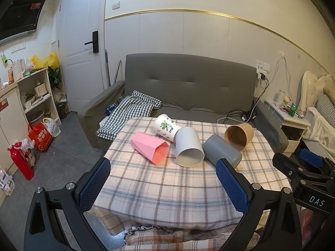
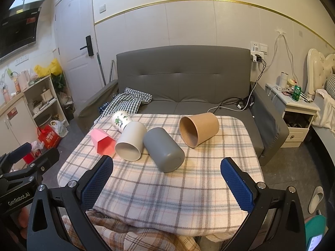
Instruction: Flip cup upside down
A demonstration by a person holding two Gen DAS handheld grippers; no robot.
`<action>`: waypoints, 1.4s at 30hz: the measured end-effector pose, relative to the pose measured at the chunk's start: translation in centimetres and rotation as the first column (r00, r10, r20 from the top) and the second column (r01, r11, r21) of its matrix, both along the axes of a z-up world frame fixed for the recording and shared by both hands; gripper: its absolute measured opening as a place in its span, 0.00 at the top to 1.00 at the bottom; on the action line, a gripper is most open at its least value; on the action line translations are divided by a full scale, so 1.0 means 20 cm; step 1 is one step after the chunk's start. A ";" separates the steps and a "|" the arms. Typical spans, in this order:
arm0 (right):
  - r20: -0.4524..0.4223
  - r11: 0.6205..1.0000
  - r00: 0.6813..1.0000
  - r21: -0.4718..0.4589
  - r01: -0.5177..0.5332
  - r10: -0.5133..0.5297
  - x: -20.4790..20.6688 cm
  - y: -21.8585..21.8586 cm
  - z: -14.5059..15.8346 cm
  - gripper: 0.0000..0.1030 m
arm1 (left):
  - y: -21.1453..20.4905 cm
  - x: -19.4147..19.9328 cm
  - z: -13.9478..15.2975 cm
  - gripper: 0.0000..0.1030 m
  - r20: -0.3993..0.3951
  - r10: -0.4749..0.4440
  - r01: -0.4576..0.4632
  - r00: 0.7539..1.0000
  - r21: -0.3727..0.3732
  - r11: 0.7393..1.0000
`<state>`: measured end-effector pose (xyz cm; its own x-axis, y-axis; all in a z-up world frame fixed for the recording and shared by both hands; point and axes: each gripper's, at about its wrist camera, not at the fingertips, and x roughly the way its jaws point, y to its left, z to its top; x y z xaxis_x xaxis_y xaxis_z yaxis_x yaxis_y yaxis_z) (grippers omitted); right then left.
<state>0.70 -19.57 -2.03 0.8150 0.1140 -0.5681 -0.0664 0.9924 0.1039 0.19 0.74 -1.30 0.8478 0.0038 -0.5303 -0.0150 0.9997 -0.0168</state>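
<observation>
Both grippers, left (image 1: 163, 179) and right (image 2: 167, 179), hung with jaws wide apart, empty, over the plaid blanket (image 2: 167, 188). Better grab the cup's side wall mid-body, then rotate rim-down. Five cups lay tipped: dark grey plastic (image 2: 163, 152), white plastic (image 2: 130, 142), pink faceted (image 2: 102, 143), brown paper (image 2: 199, 131), floral paper (image 2: 120, 121).

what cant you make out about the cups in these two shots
- Grey cup: its mouth faces away in both views, inside hidden.
- Printed cup: white cup covers its rim end, both views.
- Pink cup: left gripper hides nothing, but its far end is unseen.
- Brown cup: base hidden.
</observation>
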 end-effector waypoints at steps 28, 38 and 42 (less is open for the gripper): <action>-0.016 1.000 1.000 0.011 -0.005 0.005 -0.01 -0.01 -0.01 0.00 | 0.00 0.00 -0.02 0.00 -0.009 0.005 -0.005 1.000 -0.004 1.000; -0.016 1.000 1.000 0.011 -0.005 0.005 -0.01 -0.01 -0.01 0.00 | 0.00 0.00 -0.02 0.00 -0.010 0.005 -0.005 1.000 -0.005 1.000; -0.017 1.000 1.000 0.010 -0.006 0.006 -0.01 -0.01 -0.01 0.00 | 0.00 0.00 -0.02 0.00 -0.011 0.005 -0.005 1.000 -0.005 1.000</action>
<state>0.55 -19.81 -2.28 0.8047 0.1243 -0.5805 -0.0702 0.9909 0.1148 0.25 0.80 -1.77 0.8422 0.0055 -0.5392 -0.0203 0.9996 -0.0214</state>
